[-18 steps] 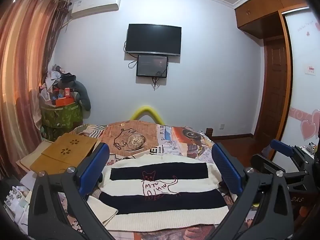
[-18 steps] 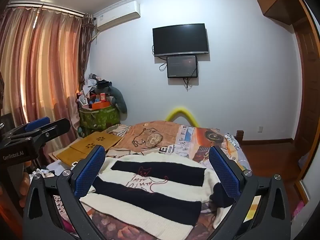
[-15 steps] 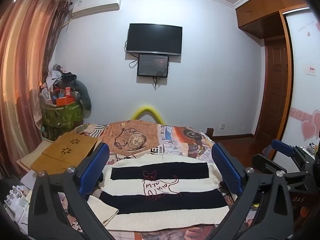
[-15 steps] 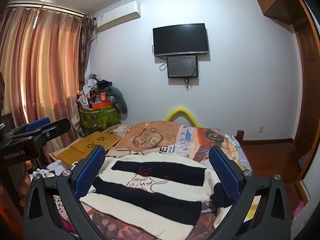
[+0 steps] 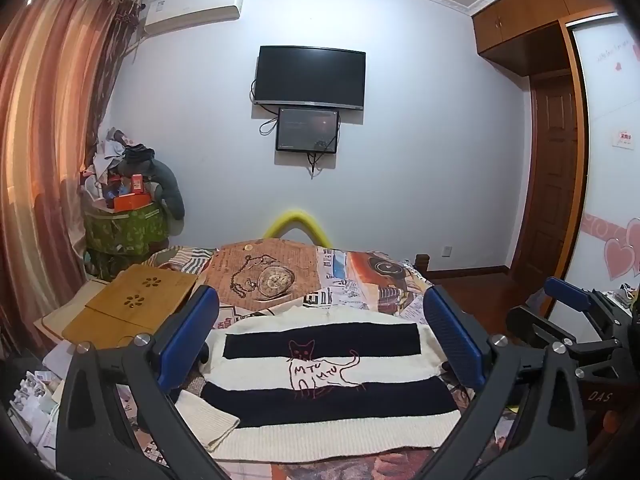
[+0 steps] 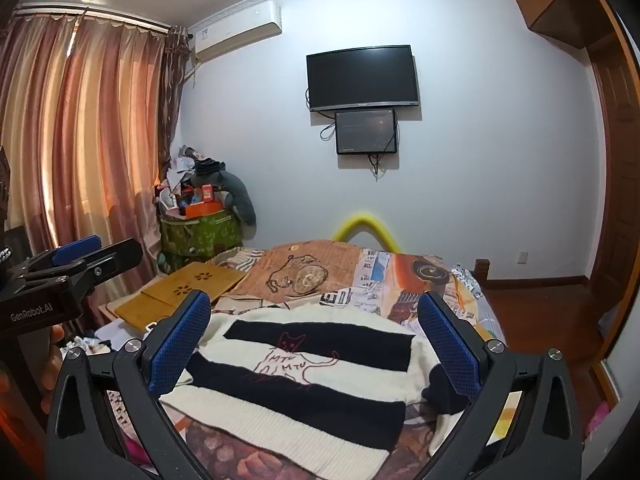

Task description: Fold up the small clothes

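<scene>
A cream and black striped knit sweater (image 5: 328,384) with a red cat drawing lies flat on the bed, front side up. One cream sleeve (image 5: 206,420) is folded in at its left. My left gripper (image 5: 320,344) hovers above and short of the sweater, open, with nothing between its blue pads. In the right wrist view the same sweater (image 6: 296,392) lies ahead, and my right gripper (image 6: 314,340) is open and empty above its near edge. The left gripper (image 6: 76,264) also shows at the left edge of that view.
The bed (image 5: 280,280) wears a patterned cover. A wooden lap tray (image 5: 132,308) rests at its left side. A green bin piled with clutter (image 5: 124,228) stands by the curtain. Papers (image 5: 32,396) lie at the near left. The wardrobe and door (image 5: 556,160) are at right.
</scene>
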Tool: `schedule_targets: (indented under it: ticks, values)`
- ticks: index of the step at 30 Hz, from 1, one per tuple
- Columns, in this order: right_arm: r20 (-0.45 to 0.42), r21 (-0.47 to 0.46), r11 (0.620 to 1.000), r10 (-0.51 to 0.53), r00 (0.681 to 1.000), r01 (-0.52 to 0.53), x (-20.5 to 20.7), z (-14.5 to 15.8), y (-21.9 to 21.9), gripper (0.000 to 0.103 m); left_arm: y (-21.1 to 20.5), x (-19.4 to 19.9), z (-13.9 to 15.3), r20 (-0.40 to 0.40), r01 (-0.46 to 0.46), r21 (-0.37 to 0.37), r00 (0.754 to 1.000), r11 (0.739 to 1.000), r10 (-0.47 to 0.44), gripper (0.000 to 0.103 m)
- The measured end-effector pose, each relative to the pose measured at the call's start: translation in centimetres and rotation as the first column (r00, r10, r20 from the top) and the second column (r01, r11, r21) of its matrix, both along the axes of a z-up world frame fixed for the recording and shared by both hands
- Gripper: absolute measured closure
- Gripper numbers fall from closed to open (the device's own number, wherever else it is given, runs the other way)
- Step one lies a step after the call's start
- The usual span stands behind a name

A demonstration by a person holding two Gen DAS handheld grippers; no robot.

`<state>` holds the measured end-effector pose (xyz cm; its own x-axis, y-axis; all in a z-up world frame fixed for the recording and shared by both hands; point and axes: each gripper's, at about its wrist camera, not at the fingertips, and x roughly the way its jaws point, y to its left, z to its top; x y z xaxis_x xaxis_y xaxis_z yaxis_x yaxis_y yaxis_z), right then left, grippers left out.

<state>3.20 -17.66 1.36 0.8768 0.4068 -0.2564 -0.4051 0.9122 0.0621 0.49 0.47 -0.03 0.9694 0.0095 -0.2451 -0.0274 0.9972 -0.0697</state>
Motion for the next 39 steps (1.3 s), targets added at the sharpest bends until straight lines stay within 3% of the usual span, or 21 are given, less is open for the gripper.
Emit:
schedule_targets:
  ticks: [39]
  values:
    - [0.003, 0.003, 1.000, -0.007, 1.000, 0.007, 0.07, 0.25, -0.40, 0.000, -0.67, -0.16, -0.26, 0.004, -0.002, 0.017, 1.000, 1.000, 0.002, 0.000]
